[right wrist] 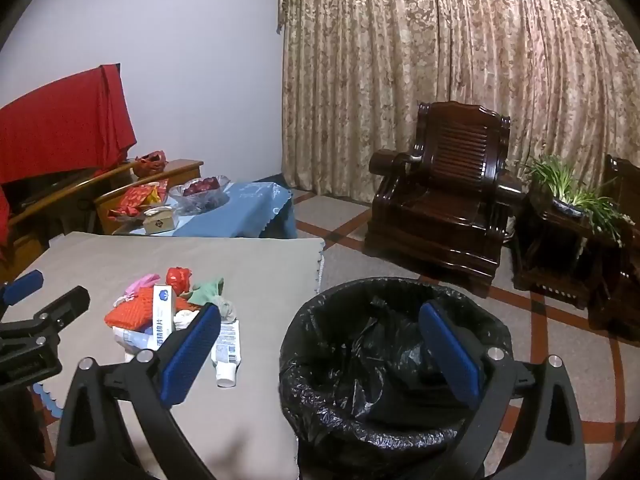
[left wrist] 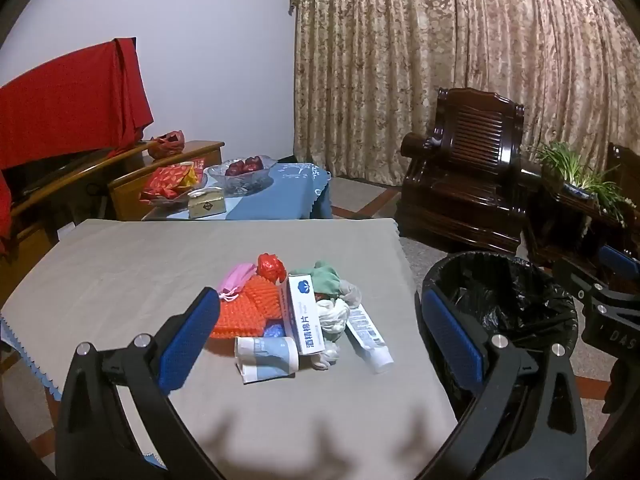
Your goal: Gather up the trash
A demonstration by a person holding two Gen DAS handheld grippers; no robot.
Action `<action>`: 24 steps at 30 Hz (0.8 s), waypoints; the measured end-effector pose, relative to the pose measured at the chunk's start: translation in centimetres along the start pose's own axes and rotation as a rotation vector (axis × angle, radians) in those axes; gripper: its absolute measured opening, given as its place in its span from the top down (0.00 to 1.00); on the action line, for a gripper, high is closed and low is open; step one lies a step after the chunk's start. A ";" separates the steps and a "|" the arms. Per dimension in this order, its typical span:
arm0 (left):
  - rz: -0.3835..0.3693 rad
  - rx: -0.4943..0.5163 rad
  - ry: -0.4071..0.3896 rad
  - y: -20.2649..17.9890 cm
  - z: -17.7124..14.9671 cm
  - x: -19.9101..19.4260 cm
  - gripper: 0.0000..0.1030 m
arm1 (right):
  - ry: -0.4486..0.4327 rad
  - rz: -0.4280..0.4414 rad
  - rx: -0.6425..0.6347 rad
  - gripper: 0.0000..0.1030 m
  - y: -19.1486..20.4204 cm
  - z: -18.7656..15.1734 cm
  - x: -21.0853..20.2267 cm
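**Both tongs wide, trash heap waiting beside the bin**

Left tongs [left wrist: 320,336] hang wide apart over the counter [left wrist: 120,272], holding nothing, and the trash pile [left wrist: 292,312] sits right ahead between their blue pads. A white box [left wrist: 305,316] lies on top, a tube [left wrist: 368,334] just off toward the right pad, an orange mesh piece [left wrist: 244,312] by the left pad. Heaped together like that, everything looks one short reach away. Right tongs [right wrist: 320,354] are equally wide and empty, poised above the black-lined bin [right wrist: 384,364], which stands just beside the counter's edge, probably so each drop is short. My read: nothing binned yet; the tube, lying apart, looks the easiest first pinch.
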State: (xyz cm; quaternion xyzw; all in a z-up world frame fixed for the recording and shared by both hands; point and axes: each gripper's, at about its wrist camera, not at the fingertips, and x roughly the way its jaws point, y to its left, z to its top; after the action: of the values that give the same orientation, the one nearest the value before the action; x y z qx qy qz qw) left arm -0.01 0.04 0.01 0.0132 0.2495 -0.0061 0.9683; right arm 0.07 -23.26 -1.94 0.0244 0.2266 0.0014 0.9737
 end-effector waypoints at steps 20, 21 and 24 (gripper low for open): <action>0.003 0.005 -0.001 0.0 0.0 0.0 0.05 | 0.001 -0.001 -0.002 0.06 0.0 0.0 0.1; 0.003 0.005 -0.001 0.0 0.0 0.0 0.05 | 0.000 0.000 -0.002 0.06 0.0 0.0 0.0; 0.003 0.005 -0.001 0.0 0.0 0.0 0.05 | 0.000 -0.001 -0.002 0.06 0.0 0.0 0.0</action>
State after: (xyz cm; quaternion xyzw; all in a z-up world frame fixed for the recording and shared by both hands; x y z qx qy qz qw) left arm -0.01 0.02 0.01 0.0159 0.2490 -0.0053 0.9684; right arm 0.12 -23.24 -1.92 0.0234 0.2267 0.0012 0.9737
